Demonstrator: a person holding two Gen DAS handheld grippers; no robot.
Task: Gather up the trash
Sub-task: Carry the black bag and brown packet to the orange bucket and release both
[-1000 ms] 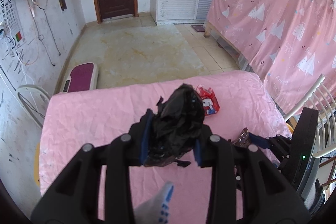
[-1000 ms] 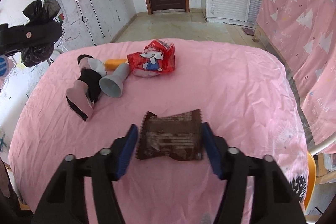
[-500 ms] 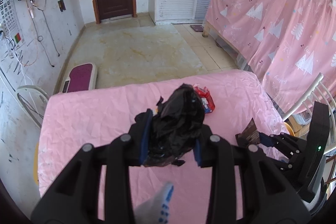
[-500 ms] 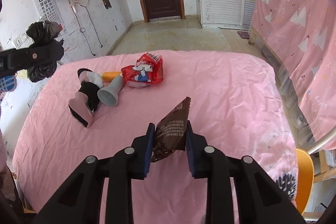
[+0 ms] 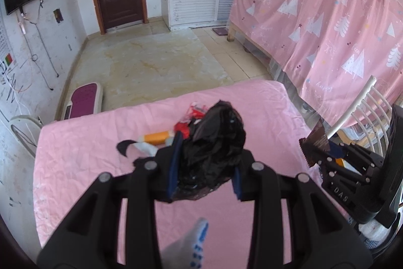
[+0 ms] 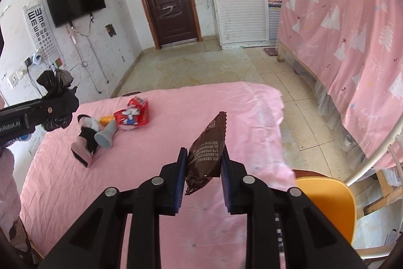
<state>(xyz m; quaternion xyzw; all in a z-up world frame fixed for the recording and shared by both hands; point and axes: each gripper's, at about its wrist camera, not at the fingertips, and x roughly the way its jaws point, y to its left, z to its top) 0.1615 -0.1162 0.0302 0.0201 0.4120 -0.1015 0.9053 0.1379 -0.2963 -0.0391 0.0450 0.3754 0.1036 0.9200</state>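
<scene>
Brown wrapper (image 6: 206, 145) is sitting clamped in the right claw (image 6: 202, 168), the left claw (image 5: 205, 168) is gripping the black bag (image 5: 214, 140); red packet (image 6: 132, 115) is awaiting collection.

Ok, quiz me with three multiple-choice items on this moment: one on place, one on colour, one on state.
1. Where is the red snack packet?
A. on the pink table
B. on the floor
C. on the chair

2. What colour is the bag in the left gripper?
A. white
B. black
C. blue

3. The brown wrapper is:
A. flat on the table
B. pinched in the right gripper
C. inside the bag

Answers: A, it lies on the cloth beside the grey cone; B, it is glossy black; B, the pads squeeze it upright.
</scene>
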